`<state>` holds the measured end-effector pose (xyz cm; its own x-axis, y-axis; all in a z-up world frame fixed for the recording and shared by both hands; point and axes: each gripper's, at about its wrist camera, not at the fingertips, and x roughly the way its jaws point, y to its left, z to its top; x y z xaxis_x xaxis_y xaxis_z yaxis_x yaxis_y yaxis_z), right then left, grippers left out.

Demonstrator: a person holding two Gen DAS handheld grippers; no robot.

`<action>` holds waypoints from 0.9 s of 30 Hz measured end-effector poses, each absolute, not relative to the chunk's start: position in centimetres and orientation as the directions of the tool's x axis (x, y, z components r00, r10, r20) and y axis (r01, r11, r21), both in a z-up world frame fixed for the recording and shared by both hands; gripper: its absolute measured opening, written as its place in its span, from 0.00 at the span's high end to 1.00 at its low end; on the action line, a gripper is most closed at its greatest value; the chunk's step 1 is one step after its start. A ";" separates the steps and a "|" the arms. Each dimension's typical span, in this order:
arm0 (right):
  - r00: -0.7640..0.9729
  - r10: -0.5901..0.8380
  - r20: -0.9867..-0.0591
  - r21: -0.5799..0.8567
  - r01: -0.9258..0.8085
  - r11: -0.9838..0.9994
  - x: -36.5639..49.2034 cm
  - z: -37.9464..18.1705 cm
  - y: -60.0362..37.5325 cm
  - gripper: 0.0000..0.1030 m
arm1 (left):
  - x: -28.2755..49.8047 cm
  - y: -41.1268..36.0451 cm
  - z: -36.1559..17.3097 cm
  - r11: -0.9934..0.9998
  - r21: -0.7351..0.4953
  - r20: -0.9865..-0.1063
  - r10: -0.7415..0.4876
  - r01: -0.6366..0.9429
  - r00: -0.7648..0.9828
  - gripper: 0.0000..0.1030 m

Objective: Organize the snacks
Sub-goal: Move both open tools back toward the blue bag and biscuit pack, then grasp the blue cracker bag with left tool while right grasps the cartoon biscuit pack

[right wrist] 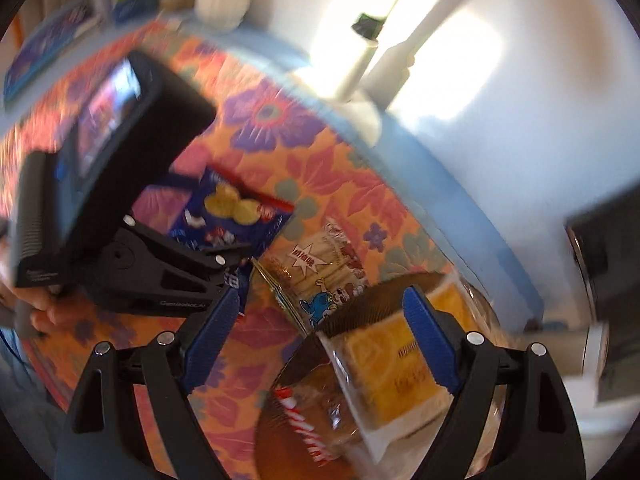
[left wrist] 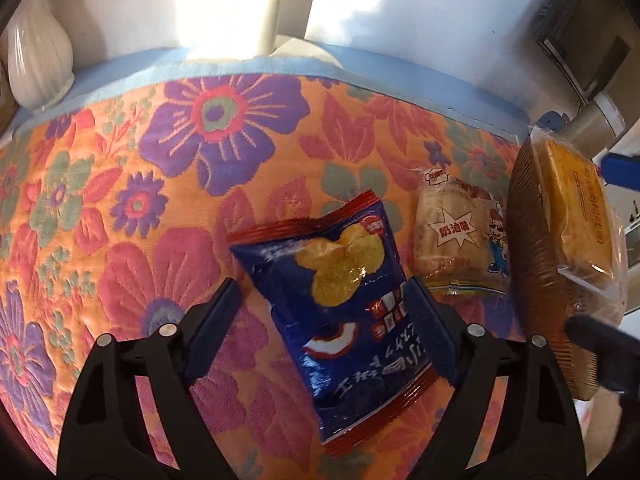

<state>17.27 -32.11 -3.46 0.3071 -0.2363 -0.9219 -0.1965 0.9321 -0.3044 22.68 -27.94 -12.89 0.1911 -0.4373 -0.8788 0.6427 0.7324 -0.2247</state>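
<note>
My left gripper (left wrist: pixel 322 320) is open, jaws straddling the blue chip bag (left wrist: pixel 340 312) lying flat on the floral cloth (left wrist: pixel 120 200). I'd drop low and pinch across the bag's middle, gently, so the chips don't get crushed. My right gripper (right wrist: pixel 320 344) is open too, over the brown basket (right wrist: pixel 304 432), where a yellow cake pack (right wrist: pixel 392 368) already sits. Cream bread packet (left wrist: pixel 460 240) lies just beside the basket, still out. White vase (left wrist: pixel 36 48) stands far back, well clear.
</note>
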 end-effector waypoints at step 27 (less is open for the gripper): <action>-0.150 -0.064 -0.987 0.004 -0.417 0.909 24.2 -12.7 -30.7 0.36 | 24.5 -17.6 -11.6 0.692 -0.179 -0.883 -0.426 0.699 0.196 0.38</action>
